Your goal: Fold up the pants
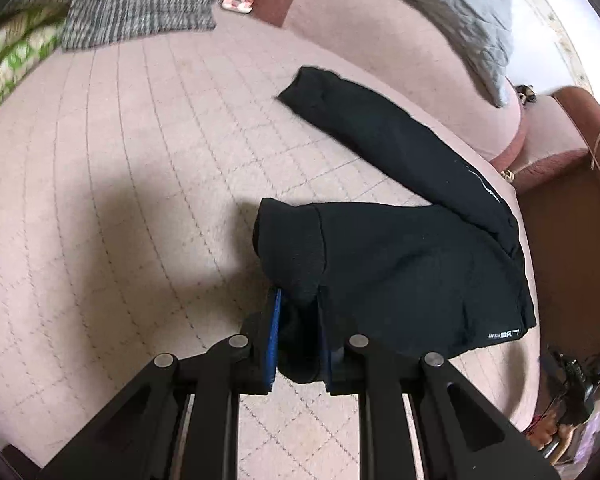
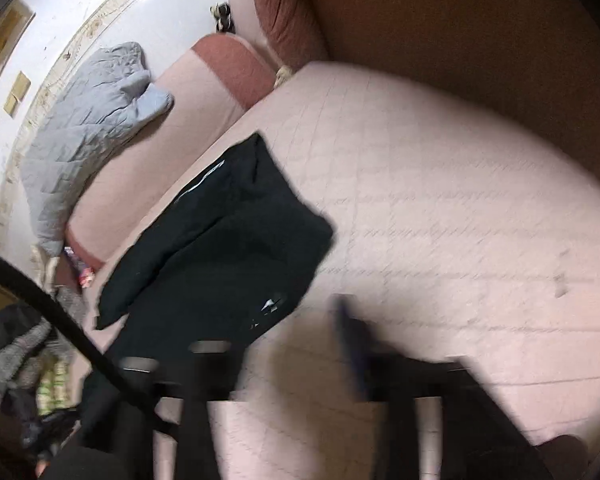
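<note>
The left gripper (image 1: 298, 336) pinches a cuff of the black pants (image 1: 400, 248), which lie on the pink quilt (image 1: 120, 160) toward two o'clock. The right gripper (image 2: 284, 344) is spread and empty. Best carry the cuff straight across to the waistband, edges aligned.

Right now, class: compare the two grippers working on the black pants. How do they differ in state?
The left gripper is shut on the black pants, a bunched cuff lifted between its blue pads; the right gripper stands open with nothing between its fingers. The left view is sharp; the right is motion-blurred. Both point down at the pink quilted cover.
</note>
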A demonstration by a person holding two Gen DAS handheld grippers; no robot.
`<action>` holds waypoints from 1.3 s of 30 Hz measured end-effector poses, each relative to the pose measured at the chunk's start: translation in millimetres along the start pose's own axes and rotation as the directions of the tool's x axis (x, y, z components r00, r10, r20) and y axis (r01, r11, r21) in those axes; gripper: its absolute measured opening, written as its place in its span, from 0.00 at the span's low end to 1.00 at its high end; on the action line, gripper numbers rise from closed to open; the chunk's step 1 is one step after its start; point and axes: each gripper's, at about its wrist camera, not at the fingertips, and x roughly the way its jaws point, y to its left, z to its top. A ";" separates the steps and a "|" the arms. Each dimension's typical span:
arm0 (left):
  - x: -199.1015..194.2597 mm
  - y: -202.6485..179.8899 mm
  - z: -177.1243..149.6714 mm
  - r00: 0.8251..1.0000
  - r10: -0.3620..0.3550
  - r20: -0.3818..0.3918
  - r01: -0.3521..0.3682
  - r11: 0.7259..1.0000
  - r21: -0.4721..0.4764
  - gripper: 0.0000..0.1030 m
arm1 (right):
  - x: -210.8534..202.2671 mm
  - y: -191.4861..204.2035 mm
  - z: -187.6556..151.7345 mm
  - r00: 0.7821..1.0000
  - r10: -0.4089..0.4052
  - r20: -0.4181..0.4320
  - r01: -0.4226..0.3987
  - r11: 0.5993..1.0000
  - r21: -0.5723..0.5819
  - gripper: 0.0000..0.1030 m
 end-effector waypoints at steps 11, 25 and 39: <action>17.9 10.2 8.4 0.999 0.028 -0.028 -0.028 0.999 -0.028 0.15 | 89.2 18.4 10.2 0.996 -0.040 -0.084 0.046 0.996 0.070 0.13; -20.4 13.9 -17.7 0.998 0.041 -0.040 -0.041 0.999 -0.002 0.15 | 6.9 -6.6 -7.7 0.995 0.076 -0.061 -0.068 0.991 0.114 0.04; -45.5 54.1 -54.1 0.994 0.106 0.039 -0.106 0.994 -0.006 0.35 | -38.9 -69.2 -40.6 0.993 -0.121 0.005 0.120 0.987 0.106 0.16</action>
